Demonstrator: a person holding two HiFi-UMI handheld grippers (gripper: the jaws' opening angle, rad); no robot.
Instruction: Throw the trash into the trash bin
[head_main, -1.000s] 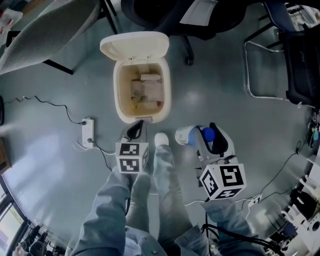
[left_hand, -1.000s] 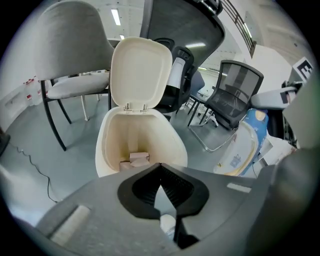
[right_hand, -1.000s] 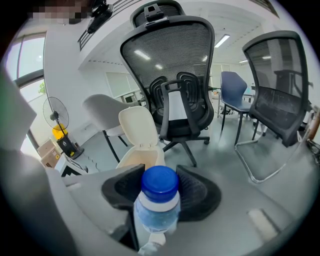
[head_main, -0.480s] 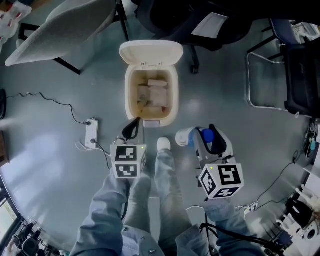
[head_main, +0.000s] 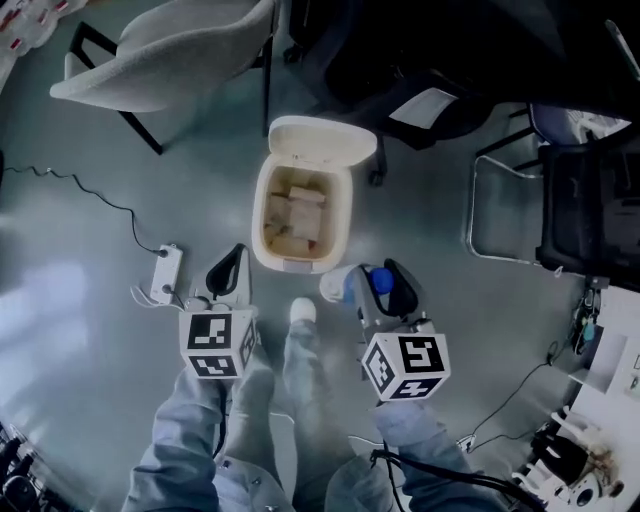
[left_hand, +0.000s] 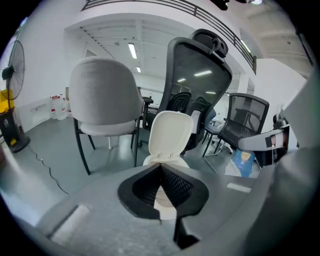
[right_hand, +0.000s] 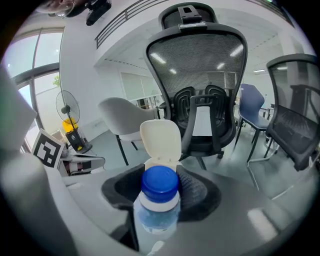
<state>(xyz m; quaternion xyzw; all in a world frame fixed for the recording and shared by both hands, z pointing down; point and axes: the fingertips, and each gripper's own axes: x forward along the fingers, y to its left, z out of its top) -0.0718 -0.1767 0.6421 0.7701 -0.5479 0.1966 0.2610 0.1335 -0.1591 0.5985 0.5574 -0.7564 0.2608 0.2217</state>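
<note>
The cream trash bin (head_main: 345, 215) stands on the floor with its lid (head_main: 322, 142) up and paper scraps inside. My right gripper (head_main: 378, 285) is shut on a clear plastic bottle (head_main: 338, 285) with a blue cap (right_hand: 160, 181), just off the bin's near right corner. In the right gripper view the bottle (right_hand: 156, 212) lies between the black pads, with the bin's lid (right_hand: 161, 140) beyond it. My left gripper (head_main: 228, 268) is to the left of the bin's front, shut and empty. Its pads (left_hand: 172, 182) meet at the tips, and the bin (left_hand: 170, 134) shows ahead.
A grey chair (head_main: 170, 45) stands at the back left and a black office chair (head_main: 420, 70) behind the bin. A dark mesh chair (head_main: 580, 210) is at the right. A power strip (head_main: 163, 275) with a cable lies left. The person's white shoe (head_main: 302, 311) is in front of the bin.
The left gripper has lifted and drawn left, away from the bin's front edge. The right gripper with the bottle has come nearer the bin's near right corner. The head view has shifted.
</note>
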